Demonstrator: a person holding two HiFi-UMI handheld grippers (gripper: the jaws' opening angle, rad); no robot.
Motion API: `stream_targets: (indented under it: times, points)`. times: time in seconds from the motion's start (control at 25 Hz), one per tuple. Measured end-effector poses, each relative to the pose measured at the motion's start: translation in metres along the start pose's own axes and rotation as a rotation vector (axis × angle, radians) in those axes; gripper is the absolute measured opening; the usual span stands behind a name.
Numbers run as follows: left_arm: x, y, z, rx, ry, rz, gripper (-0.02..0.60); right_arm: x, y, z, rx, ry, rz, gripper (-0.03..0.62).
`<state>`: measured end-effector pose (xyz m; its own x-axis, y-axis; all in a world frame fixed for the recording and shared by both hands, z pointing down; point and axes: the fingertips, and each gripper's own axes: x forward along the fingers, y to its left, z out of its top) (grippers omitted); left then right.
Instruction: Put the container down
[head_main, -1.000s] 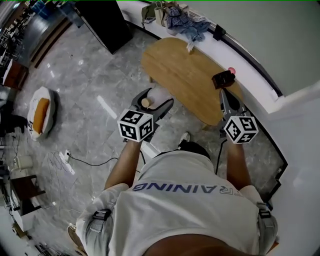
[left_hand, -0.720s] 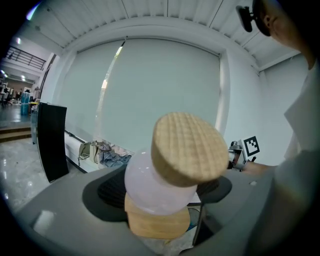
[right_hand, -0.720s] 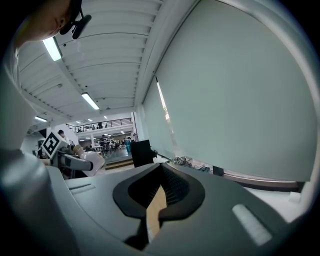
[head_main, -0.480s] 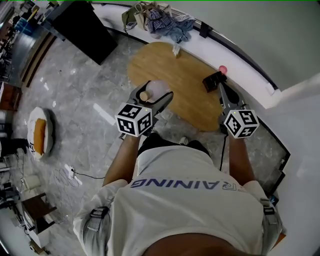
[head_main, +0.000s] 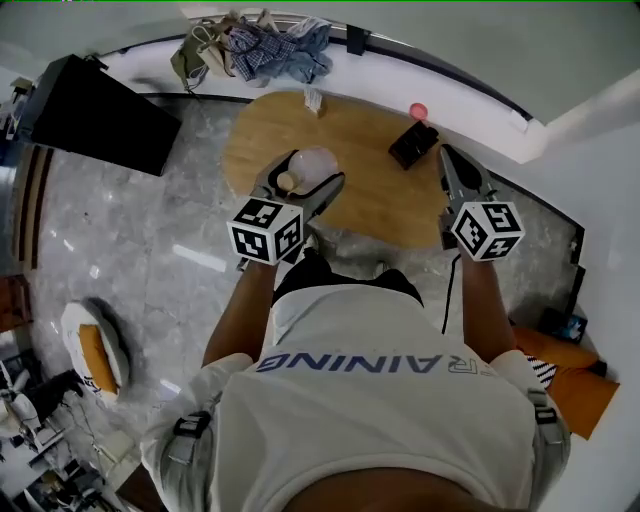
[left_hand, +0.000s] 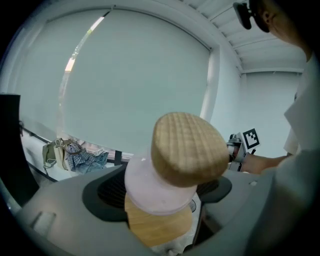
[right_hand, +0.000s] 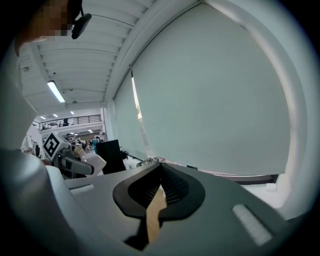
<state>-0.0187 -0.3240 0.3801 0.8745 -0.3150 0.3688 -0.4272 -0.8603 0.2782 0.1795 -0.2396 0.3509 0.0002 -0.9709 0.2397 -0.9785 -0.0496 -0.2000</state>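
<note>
A pale pink container (head_main: 312, 165) with a round wooden stopper (head_main: 287, 181) is clamped between the jaws of my left gripper (head_main: 303, 180), over the near left part of the oval wooden table (head_main: 365, 200). In the left gripper view the container (left_hand: 150, 187) fills the jaws, its stopper (left_hand: 189, 149) tilted toward the camera and table wood visible beneath it. Whether it touches the table I cannot tell. My right gripper (head_main: 452, 172) hovers over the table's right end, jaws together and empty; in its own view the right gripper (right_hand: 160, 170) shows only a sliver of wood between the pads.
A black box (head_main: 413, 145) lies on the table just left of the right gripper, with a small pink object (head_main: 418, 110) beyond it. A heap of clothes (head_main: 262, 48) sits on the white ledge behind. A black cabinet (head_main: 95, 115) stands at the left on grey marble floor.
The person has stepped closer to the table. The left gripper carried the container from beside the table's edge to over its top. The right gripper now sits right of the black box.
</note>
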Motion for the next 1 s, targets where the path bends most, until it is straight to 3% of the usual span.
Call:
stream_targets:
  times: [0.28,0.52,0.76,1.0]
  points:
    - [0.017,0.086,0.012,0.082,0.084,-0.097,0.397,0.055,0.039,-0.009,0.061,-0.012,-0.118,0.015]
    - [0.028,0.108,0.003,0.093,0.123,-0.141,0.397,0.058,0.039,-0.036,0.097,0.034,-0.198,0.015]
    - [0.046,0.124,-0.031,0.08,0.196,-0.117,0.397,0.071,0.013,-0.065,0.135,0.078,-0.227,0.015]
    - [0.101,0.143,-0.089,0.119,0.242,-0.075,0.397,0.093,-0.013,-0.111,0.17,0.119,-0.238,0.015]
